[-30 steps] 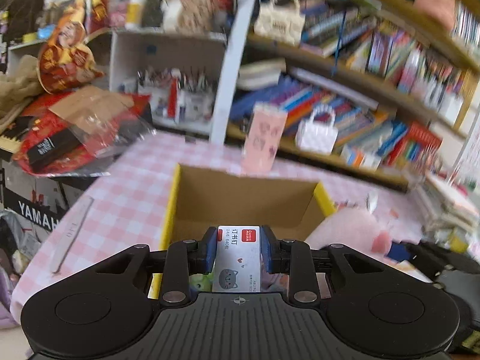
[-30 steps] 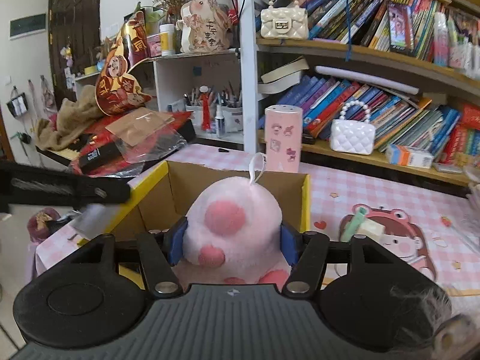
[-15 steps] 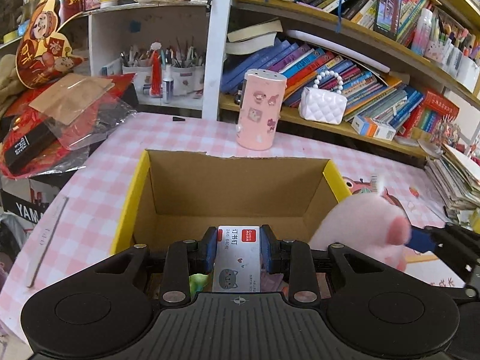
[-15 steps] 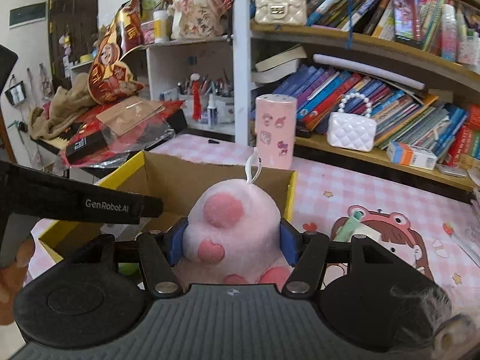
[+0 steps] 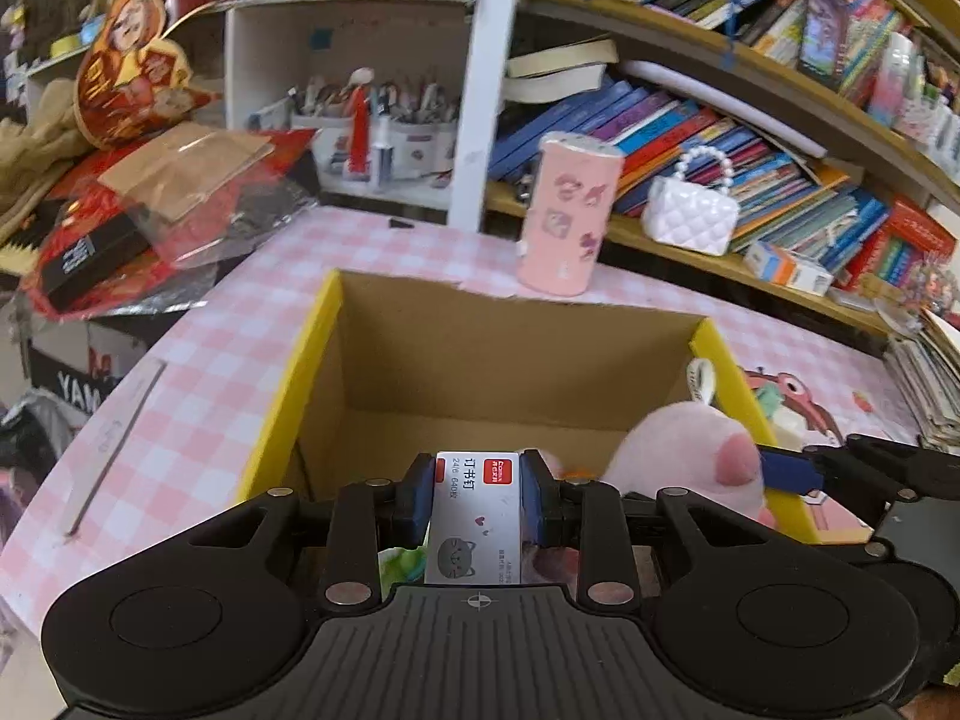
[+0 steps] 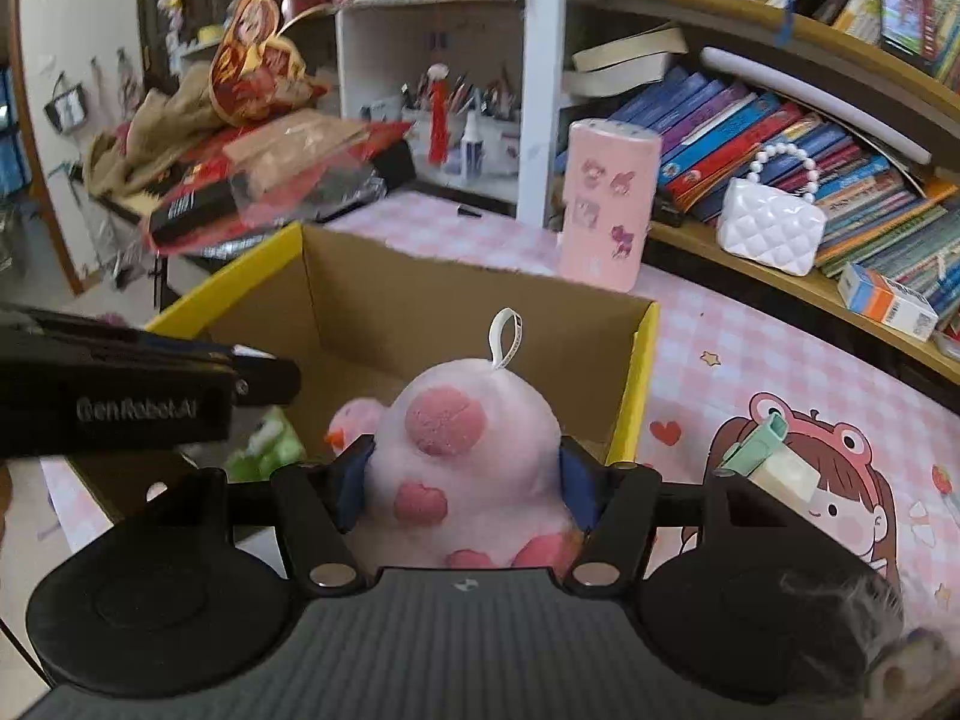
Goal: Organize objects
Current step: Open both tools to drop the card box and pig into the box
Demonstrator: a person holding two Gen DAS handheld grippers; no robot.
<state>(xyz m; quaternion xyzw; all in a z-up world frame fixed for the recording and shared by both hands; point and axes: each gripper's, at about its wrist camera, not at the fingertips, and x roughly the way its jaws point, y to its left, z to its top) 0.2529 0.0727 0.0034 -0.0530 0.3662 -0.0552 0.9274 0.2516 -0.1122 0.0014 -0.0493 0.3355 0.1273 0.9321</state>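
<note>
Cardboard, yellow-rimmed, the open box (image 5: 510, 360) fills the frame's centre. The left gripper (image 5: 477, 498) has its jaws clamped on a small white staple box (image 5: 474, 516). The right gripper (image 6: 462, 480) has its jaws clamped on a pink spotted plush toy (image 6: 468, 456) over the box.

Staple box (image 5: 477, 513): small, white-grey, cat print, red label; upright over the box's near edge.
Pink plush (image 6: 465, 462): spotted, white loop on top; at the box's right wall.
Cardboard box (image 5: 510, 354): open, yellow-rimmed.

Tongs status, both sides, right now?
Left tongs: closed on the staple box, over the cardboard box.
Right tongs: closed on the pink plush toy.
</note>
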